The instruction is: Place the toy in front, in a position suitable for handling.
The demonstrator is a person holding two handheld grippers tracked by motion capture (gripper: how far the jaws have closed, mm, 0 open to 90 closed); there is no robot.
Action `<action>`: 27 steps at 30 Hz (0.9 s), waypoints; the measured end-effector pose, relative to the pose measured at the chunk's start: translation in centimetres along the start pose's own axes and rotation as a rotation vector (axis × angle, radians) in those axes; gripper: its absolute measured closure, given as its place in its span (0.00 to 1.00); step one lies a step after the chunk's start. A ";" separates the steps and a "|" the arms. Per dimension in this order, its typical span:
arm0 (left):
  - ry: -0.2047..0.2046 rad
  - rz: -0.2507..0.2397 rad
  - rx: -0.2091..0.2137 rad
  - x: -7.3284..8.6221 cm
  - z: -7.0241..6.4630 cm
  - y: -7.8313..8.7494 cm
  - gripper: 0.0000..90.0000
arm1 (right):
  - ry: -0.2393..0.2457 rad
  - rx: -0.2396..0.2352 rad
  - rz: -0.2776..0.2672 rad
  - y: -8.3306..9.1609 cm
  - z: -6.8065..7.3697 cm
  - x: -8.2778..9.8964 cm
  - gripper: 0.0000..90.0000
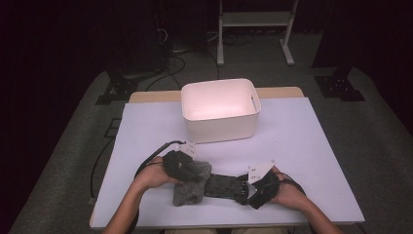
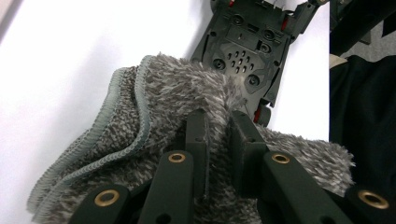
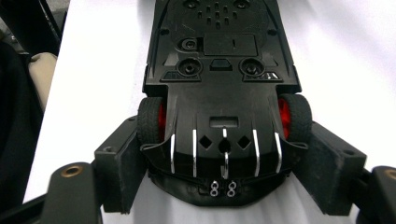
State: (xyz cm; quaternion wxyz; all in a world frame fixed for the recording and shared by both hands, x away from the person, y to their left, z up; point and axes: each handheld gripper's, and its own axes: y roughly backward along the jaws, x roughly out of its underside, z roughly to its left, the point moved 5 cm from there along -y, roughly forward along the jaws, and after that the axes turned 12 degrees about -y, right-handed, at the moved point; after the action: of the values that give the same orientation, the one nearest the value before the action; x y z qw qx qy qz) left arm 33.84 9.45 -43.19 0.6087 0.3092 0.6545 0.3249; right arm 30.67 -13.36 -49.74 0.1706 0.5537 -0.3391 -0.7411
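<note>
Grey fleece cloth, pinched by my left gripper, lower centre; my right gripper clamps the upturned black toy car.

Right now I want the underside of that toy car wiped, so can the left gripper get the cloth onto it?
Probably yes. The left gripper is shut on the grey cloth, and the toy car lies belly-up just beyond it, held at one end by the right gripper. Nothing stands between cloth and chassis.

Right gripper is clamping upturned toy car across its wheels, underside facing camera, over white table.
</note>
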 end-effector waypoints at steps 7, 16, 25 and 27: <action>-0.018 -0.011 0.019 -1.4 0.3 -1.1 0.88 | 0.006 -0.003 0.001 0.0 0.0 0.0 0.26; -0.152 0.017 0.123 -7.5 -1.2 -7.1 0.88 | 0.007 -0.004 -0.003 0.0 0.0 0.0 0.26; -0.166 0.008 0.140 -7.5 -2.0 -7.0 0.88 | -0.002 -0.010 -0.011 0.0 0.0 0.1 0.26; -0.150 0.001 0.130 -7.3 -1.8 -6.7 0.88 | 0.001 -0.010 -0.012 0.0 0.0 0.1 0.26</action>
State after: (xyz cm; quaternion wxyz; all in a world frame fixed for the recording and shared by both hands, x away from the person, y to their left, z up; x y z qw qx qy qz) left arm 32.47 -0.49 -44.11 0.6346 0.3716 0.6266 0.2579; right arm 30.66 -13.40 -49.79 0.1691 0.5553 -0.3322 -0.7434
